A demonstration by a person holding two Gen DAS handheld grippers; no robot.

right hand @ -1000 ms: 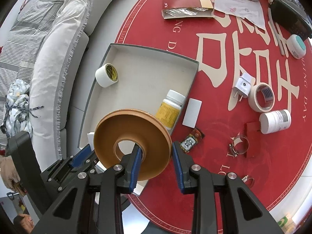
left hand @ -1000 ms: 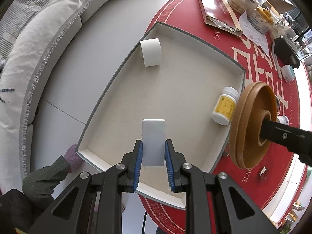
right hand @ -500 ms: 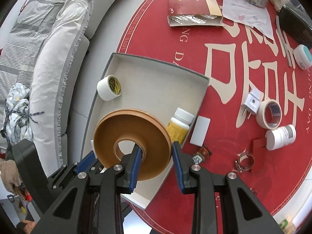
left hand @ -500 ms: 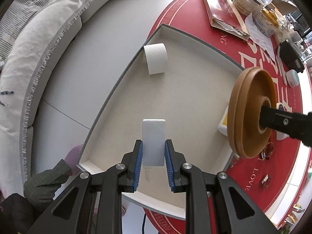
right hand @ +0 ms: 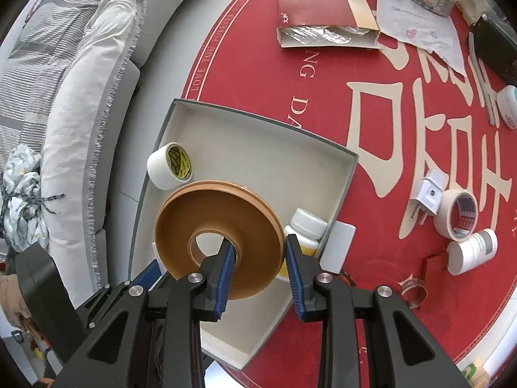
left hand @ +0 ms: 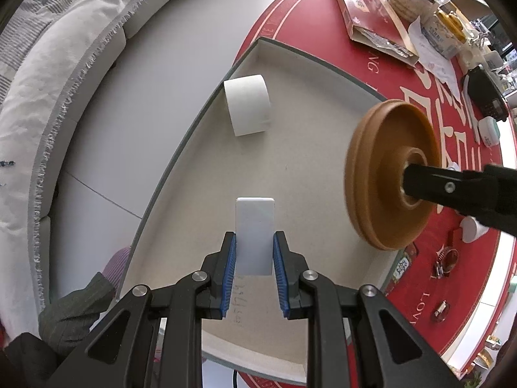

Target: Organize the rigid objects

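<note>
Left gripper (left hand: pixel 254 252): jaws clamping one white block (left hand: pixel 254 232), hanging over the tray (left hand: pixel 323 61).
Right gripper (right hand: pixel 257 258): jaws gripping one brown tape roll (right hand: pixel 219 236) through its core, above the tray.
Tray contents: one white tape roll (right hand: pixel 169 166) lying at 10 o'clock; one white-capped bottle (right hand: pixel 307 226) sitting at 3 o'clock.
Bench (right hand: pixel 258 64): one more tape roll (right hand: pixel 457 213), one white plug (right hand: pixel 426 195), one white jar (right hand: pixel 471 250) lying at 3 o'clock of the tray.
</note>
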